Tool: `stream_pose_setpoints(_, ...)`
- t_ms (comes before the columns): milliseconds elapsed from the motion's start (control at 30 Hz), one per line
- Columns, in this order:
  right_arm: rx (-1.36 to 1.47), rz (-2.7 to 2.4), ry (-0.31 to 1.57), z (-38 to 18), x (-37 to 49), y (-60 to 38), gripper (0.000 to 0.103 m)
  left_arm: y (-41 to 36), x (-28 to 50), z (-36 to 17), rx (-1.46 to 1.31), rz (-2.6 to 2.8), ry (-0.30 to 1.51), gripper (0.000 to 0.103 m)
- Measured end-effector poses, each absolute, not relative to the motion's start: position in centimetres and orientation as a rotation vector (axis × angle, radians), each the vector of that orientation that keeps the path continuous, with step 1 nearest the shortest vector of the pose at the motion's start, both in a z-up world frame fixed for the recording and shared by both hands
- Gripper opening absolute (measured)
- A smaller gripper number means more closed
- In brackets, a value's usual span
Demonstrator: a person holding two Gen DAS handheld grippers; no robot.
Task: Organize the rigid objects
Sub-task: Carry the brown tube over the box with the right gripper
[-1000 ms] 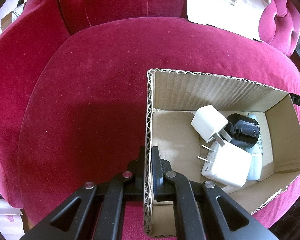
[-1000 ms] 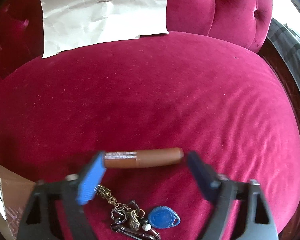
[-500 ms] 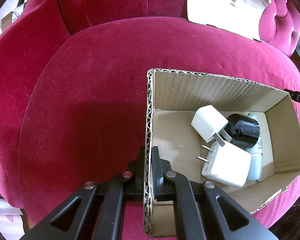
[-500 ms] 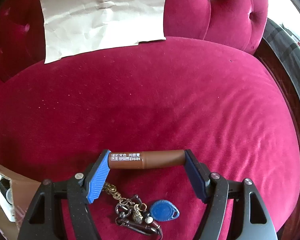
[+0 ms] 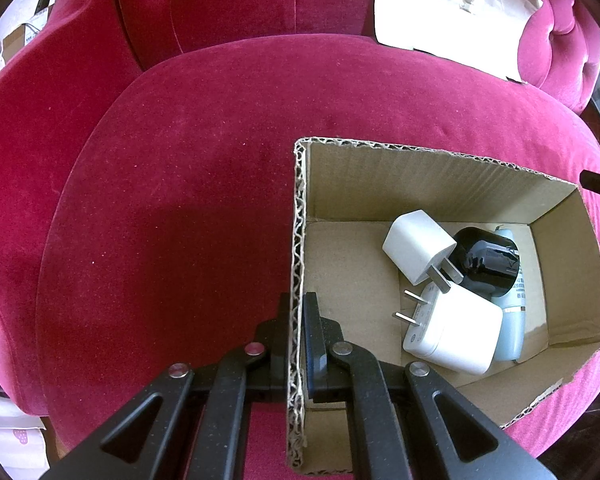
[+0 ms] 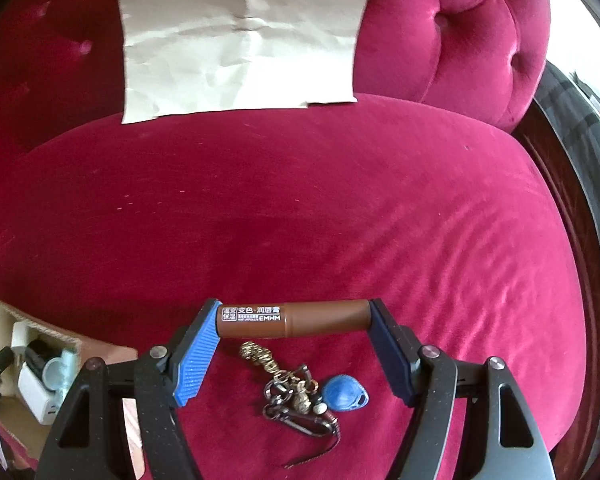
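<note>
My right gripper is shut lengthwise on a brown lip-balm tube, held end to end between the blue pads and lifted above the crimson seat cushion. Below it lies a key ring with a blue fob. My left gripper is shut on the left wall of an open cardboard box. Inside the box lie two white plug adapters, a black round object and a pale blue tube. The box corner also shows low left in the right wrist view.
A creased sheet of brown paper leans on the tufted backrest. The armchair's arm rises at the left. Dark wooden trim edges the seat at the right. White packages sit beside the chair.
The right gripper closed on the brown tube, which lay on the cushion, and lifted it; the keys now lie farther below. The left gripper and box stayed still.
</note>
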State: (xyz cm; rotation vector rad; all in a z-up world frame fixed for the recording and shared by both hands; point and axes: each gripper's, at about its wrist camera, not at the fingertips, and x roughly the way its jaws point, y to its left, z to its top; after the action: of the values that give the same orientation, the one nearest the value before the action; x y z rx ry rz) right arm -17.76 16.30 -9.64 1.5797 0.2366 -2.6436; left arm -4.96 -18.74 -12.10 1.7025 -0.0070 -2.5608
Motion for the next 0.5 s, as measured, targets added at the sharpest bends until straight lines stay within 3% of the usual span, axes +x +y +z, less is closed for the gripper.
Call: stream_pose_setpoints(500,1.451,-2.583,0.307,-6.3,-15.4,11.8,0.076,-19.0,-4.8,-12.0,1.701,-2.561,-0.005,0.005)
